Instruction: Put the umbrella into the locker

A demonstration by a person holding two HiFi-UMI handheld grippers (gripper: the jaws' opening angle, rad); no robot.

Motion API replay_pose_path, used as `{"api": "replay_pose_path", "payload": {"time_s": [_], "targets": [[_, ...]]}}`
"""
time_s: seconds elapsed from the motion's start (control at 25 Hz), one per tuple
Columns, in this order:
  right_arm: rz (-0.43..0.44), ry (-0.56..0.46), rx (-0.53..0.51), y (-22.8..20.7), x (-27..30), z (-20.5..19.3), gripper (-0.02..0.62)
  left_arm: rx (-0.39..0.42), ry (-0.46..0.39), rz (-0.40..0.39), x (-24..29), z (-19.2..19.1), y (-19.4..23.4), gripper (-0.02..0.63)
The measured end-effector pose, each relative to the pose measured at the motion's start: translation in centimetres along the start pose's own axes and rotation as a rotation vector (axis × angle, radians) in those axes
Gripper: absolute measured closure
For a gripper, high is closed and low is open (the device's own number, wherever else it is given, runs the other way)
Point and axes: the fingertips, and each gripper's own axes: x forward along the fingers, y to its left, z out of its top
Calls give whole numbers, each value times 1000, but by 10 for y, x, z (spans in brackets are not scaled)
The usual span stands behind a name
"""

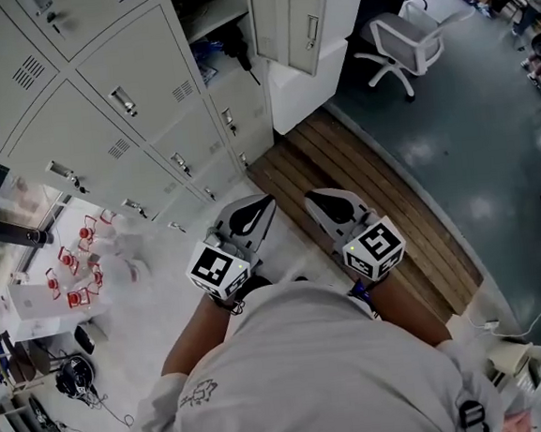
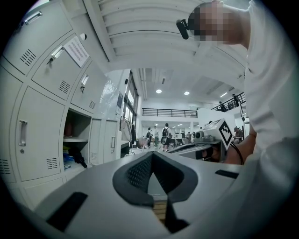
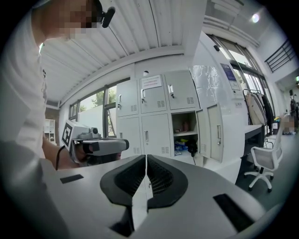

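Both tools are clenched on nothing: the left gripper [image 1: 262, 204] [image 2: 152, 155] and the right gripper [image 1: 318, 199] [image 3: 145, 159] each have their dark ribbed jaws pressed tip to tip, held side by side in front of the person.

What looks like the black folded umbrella [image 1: 235, 44] [image 2: 77, 159] [image 3: 191, 148] already lies in the lower part of the open grey metal locker [image 1: 211, 18] [image 3: 176, 119], one end poking past the front edge. Blue and yellow items [image 3: 180, 147] sit beside it. On the shelf [image 3: 185, 133] above stands a reddish item [image 3: 185, 126]. The locker door [image 1: 308, 19] [image 3: 217, 133] hangs wide open.

A white paper notice [image 2: 76, 50] [image 3: 152, 82] is stuck on an upper door; its print is too small to read. Black-and-white square markers cover each gripper's cube [image 1: 217, 267].

A white swivel chair [image 1: 406, 43] [image 3: 264, 158] stands well apart from the lockers.
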Motion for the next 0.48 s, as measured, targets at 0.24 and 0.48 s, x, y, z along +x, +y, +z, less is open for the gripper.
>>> {"api": "replay_pose_path", "payload": {"time_s": [0.24,0.48], "targets": [[8,-2,-2,-1,-18,-4,549,32,-21,18,4,10,-17,595],[1,-14,12,-5,-30,-4,549,34,-33,37,4,15,-25,595]]}}
